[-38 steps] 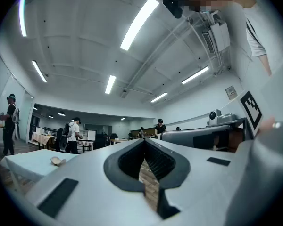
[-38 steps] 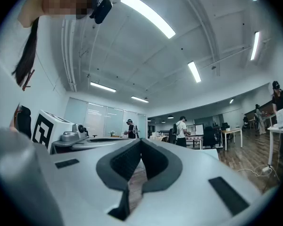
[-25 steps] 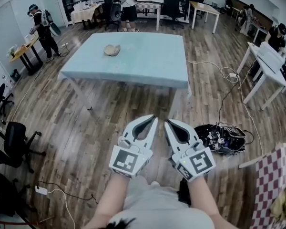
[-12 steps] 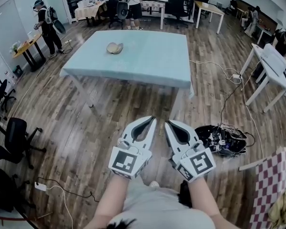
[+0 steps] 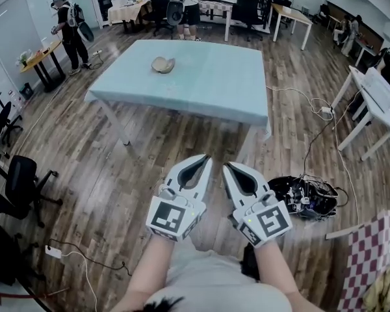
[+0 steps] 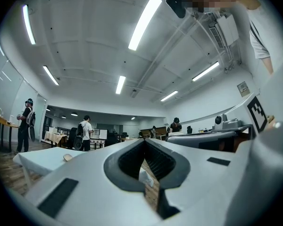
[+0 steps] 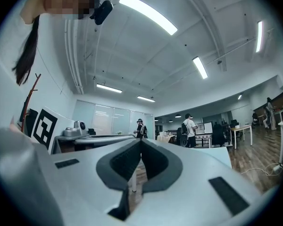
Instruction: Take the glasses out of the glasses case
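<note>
The glasses case (image 5: 163, 64) lies on the table (image 5: 208, 90), well away from me.
My left hand-held gripper (image 5: 205, 158) and right hand-held gripper (image 5: 226, 166) are closed on nothing, over the floor. I expect the glasses to be light and fragile; I'd pinch the frame, not the lenses.

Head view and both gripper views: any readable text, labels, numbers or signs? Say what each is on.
No readable text in any view.
Square marker on the left claw: black-and-white pattern, no letters or digits.
Square marker on the right claw: the same kind of pattern.
Wall plaque, left gripper view: too small to read.
</note>
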### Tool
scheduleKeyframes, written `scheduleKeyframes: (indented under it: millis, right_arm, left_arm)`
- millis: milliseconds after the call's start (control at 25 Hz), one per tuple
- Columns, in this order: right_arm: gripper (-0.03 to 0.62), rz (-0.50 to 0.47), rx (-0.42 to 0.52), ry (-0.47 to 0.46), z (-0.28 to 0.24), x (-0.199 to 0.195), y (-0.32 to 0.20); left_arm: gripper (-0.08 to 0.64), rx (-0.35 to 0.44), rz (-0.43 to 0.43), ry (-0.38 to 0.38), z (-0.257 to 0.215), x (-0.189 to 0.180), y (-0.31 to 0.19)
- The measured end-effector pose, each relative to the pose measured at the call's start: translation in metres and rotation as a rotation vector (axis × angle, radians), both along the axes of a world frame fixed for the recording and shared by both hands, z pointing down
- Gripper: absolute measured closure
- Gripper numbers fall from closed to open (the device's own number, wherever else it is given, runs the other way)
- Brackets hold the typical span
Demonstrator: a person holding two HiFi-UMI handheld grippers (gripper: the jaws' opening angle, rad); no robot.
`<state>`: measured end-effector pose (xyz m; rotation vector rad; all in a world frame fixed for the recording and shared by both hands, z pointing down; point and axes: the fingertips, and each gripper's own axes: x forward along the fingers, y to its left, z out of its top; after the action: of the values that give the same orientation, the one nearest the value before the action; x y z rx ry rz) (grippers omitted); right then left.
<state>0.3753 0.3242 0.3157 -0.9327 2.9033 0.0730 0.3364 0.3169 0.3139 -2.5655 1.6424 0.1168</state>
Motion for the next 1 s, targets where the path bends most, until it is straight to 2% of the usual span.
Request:
scheduleKeyframes:
  millis: [440,1000]
  right_arm:
    - [0.584,-0.037,0.011,0.000,-0.005,-0.052,-0.033]
    - [0.584,-0.111,-0.005,0.048,0.004,-0.130,-0.077]
  left_arm:
    - [0.551,0.028,-0.037,0.010,-0.007,-0.051,-0.033]
    - [0.551,0.024,-0.096,0.069,0.002,-0.130,-0.081]
